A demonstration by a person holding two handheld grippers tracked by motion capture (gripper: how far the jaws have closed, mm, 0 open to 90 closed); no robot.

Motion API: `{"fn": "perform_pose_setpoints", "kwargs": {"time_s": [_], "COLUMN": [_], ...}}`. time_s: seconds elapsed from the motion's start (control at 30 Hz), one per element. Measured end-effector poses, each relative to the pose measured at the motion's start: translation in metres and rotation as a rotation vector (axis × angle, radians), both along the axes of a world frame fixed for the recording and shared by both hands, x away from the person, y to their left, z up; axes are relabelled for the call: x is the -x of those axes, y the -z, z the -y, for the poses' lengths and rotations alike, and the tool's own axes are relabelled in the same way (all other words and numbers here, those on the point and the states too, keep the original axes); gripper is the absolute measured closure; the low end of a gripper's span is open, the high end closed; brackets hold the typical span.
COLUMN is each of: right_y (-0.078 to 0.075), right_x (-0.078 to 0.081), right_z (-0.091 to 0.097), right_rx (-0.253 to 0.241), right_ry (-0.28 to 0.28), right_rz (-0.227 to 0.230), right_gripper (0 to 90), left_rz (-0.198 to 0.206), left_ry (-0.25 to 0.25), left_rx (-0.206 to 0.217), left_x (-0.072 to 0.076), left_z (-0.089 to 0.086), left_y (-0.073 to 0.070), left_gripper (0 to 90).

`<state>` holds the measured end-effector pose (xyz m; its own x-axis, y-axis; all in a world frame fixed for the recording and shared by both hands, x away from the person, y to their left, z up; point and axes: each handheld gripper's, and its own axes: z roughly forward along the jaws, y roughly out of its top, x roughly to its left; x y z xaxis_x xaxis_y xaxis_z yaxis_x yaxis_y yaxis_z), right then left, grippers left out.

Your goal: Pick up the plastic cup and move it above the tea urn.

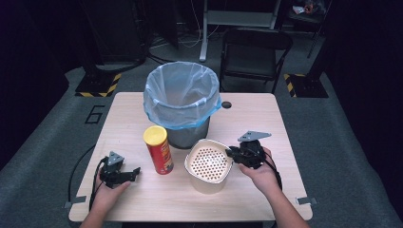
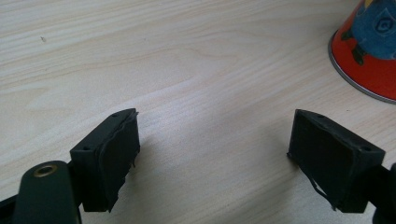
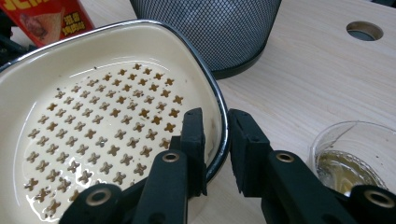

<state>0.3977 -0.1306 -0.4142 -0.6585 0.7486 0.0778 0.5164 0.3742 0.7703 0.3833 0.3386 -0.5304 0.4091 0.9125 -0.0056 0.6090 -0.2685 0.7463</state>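
Observation:
A cream strainer bowl [image 1: 208, 164] with a dark rim and a perforated bottom sits at the table's front middle. It looks tipped toward the camera. My right gripper [image 1: 231, 153] holds it at the right rim. In the right gripper view the strainer bowl [image 3: 102, 93] is wet inside, and the right gripper [image 3: 215, 126] is shut on its rim, one jaw inside and one outside. My left gripper [image 1: 135, 172] rests low at the front left, open, with bare wood between the jaws of the left gripper [image 2: 215, 140].
A red chips can [image 1: 158, 149] with a yellow lid stands left of the strainer. Behind them is a mesh bin [image 1: 182, 95] lined with a clear bag. A clear cup [image 3: 350, 158] holding some liquid sits just right of my right gripper. The table [image 1: 256, 123] has a cable hole [image 1: 226, 104].

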Motion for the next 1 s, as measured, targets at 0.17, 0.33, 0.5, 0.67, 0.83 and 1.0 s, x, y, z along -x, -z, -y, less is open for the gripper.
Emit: {"fn": "perform_pose_setpoints", "kwargs": {"time_s": [0.17, 0.33, 0.5, 0.67, 0.83, 1.0], "right_y": [0.000, 0.000, -0.001, -0.014, -0.013, -0.001], "right_x": [0.011, 0.023, 0.030, 0.029, 0.017, 0.004], "right_z": [0.004, 0.009, 0.017, 0.035, 0.056, 0.070], "right_rx": [0.005, 0.001, -0.032, -0.049, -0.008, 0.017], "right_ry": [-0.010, -0.023, -0.015, 0.032, 0.078, 0.088], "right_rz": [0.005, 0.002, 0.016, 0.106, 0.166, 0.151], "right_gripper": [76.4, 75.7, 60.9, 41.9, 32.0, 24.9], "left_rz": [0.000, 0.000, 0.000, 0.000, 0.000, 0.000], "left_ry": [-0.001, 0.000, 0.000, 0.000, 0.000, 0.000], "left_rx": [0.001, 0.000, 0.000, 0.000, 0.000, 0.000], "left_x": [0.000, 0.000, 0.000, 0.000, 0.000, 0.000], "left_z": [0.000, 0.000, 0.000, 0.000, 0.000, 0.000], "left_y": [0.000, 0.000, 0.000, 0.000, 0.000, 0.000], "left_gripper": [15.9, 15.9, 15.9, 15.9, 15.9, 15.9]}}
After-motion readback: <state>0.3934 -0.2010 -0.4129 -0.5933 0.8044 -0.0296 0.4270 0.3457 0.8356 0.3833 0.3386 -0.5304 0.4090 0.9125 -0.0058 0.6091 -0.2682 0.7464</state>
